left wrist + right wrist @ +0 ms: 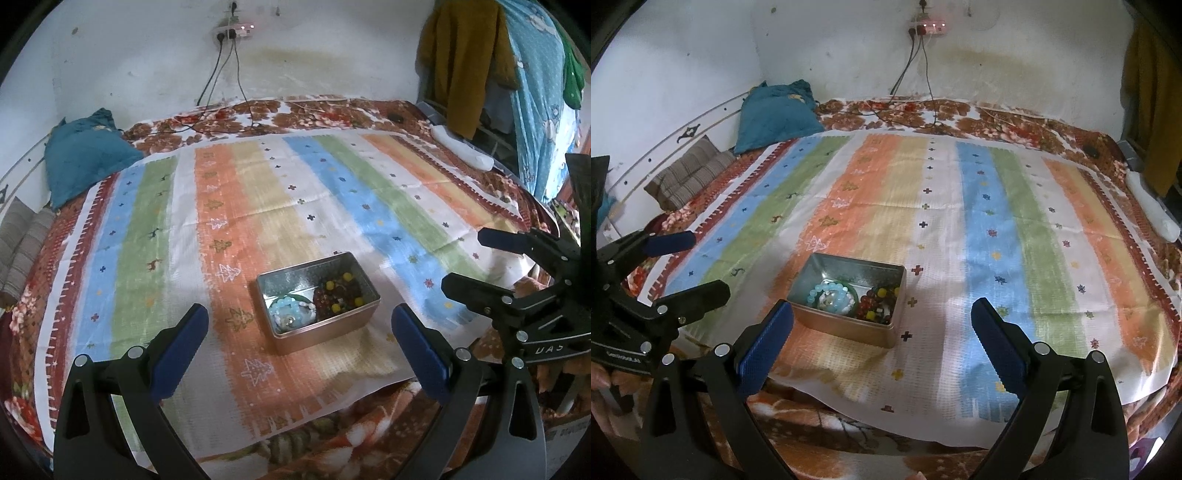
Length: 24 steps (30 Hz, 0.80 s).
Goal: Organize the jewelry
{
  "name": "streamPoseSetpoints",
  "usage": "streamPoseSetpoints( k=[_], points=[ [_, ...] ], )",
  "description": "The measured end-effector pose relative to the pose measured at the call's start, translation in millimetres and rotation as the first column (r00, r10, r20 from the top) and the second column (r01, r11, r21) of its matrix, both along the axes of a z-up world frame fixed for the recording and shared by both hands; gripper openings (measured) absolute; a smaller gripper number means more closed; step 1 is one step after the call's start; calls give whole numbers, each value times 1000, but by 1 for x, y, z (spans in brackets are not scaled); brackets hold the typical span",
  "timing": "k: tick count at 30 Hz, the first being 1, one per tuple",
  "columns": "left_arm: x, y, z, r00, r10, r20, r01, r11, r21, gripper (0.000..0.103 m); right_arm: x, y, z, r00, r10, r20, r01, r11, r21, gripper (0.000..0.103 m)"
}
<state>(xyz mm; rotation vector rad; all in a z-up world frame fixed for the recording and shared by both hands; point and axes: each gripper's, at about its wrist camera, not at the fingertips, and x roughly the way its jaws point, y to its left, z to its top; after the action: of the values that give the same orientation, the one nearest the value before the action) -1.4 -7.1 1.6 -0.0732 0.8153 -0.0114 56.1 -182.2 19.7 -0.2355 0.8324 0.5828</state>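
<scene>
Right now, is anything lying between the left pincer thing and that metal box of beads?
Nothing but bare striped cloth. The left wrist view shows the open left gripper short of the tin box, touching nothing.

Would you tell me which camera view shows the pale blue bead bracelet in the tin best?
The right wrist view: the pale blue bead bracelet shows as a nearly full ring inside the tin. In the left wrist view the tin's near wall partly hides it.

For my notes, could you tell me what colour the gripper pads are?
Dark blue pads, clearest in the right wrist view.
</scene>
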Motion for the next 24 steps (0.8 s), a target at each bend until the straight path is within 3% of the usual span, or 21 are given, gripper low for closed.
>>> streamPoseSetpoints(
  k=[24],
  points=[
    [0, 0, 0, 1000, 7, -6, -7, 1000, -2, 97, -2, 2, 0, 1000, 1, 5, -1, 1000, 1, 98]
  ],
)
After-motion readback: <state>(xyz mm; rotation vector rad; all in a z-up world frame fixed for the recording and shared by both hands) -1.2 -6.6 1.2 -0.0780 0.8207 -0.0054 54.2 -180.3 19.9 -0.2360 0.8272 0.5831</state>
